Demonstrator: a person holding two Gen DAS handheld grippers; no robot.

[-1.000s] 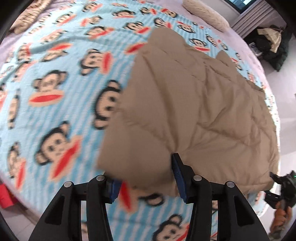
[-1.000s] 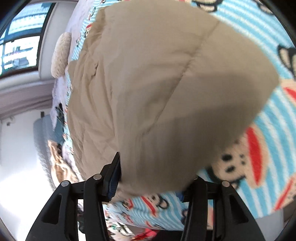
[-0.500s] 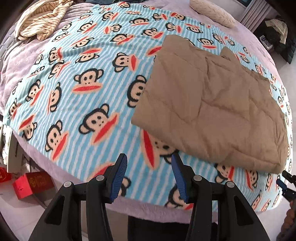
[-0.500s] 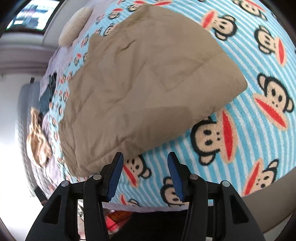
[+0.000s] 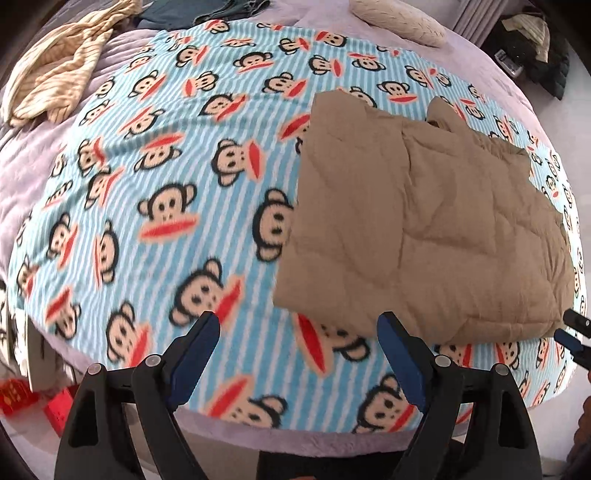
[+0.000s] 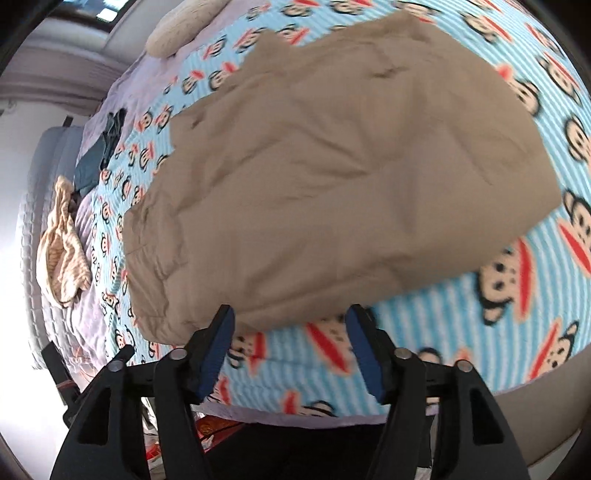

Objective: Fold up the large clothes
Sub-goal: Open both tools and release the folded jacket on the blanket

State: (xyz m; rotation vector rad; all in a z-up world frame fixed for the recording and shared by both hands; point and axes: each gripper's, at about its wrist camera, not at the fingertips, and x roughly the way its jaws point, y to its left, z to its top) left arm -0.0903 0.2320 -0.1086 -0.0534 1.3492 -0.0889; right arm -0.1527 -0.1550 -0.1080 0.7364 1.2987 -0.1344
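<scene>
A tan quilted garment [image 5: 424, 221] lies folded flat on a blue striped monkey-print blanket [image 5: 166, 177] covering the bed. It also shows in the right wrist view [image 6: 351, 166]. My left gripper [image 5: 297, 325] is open and empty, just in front of the garment's near left corner. My right gripper [image 6: 290, 319] is open and empty, hovering at the garment's near edge. The right gripper's tips show at the far right of the left wrist view [image 5: 570, 332].
A beige striped garment [image 5: 55, 70] and dark clothes [image 5: 192, 11] lie at the bed's far left. A cream pillow [image 5: 399, 18] lies at the far edge. Dark bags [image 5: 535, 40] sit on the floor at right. Red boxes [image 5: 22, 398] are below the bed.
Both grippers let go of the tan garment's edge, which dropped flat onto the bed. Both pulled back toward the bed's near edge and opened wider, then edged closer again.
</scene>
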